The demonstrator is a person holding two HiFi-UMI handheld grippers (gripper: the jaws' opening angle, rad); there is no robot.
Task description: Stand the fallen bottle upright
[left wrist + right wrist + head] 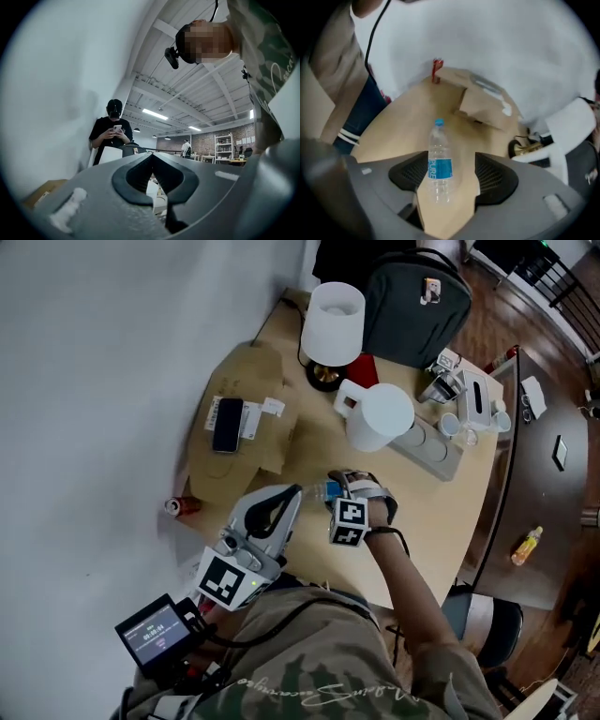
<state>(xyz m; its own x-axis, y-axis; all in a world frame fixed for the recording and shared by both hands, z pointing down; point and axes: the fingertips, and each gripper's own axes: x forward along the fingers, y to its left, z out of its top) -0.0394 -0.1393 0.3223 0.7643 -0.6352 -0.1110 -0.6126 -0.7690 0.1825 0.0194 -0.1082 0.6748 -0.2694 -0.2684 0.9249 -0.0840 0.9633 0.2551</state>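
A clear plastic bottle (pixel 439 164) with a blue label and blue cap lies on its side on the wooden table (pixel 441 521), cap pointing away from me. My right gripper (pixel 453 174) points steeply down over it, jaws spread wide, and the bottle's body lies between the two dark pads without being squeezed. In the head view the bottle (pixel 319 491) peeks out just left of the right gripper (pixel 342 491). My left gripper (pixel 292 495) hovers beside it, pointing roughly level; its jaws (pixel 152 157) meet at the tips with nothing between them.
A white lamp (pixel 333 322), a white kettle (pixel 380 416), a grey power strip (pixel 431 448) and a black backpack (pixel 412 301) crowd the table's far side. A phone (pixel 227 425) lies on brown paper. A red can (pixel 181 506) sits by the wall. A person (pixel 111 129) stands beyond.
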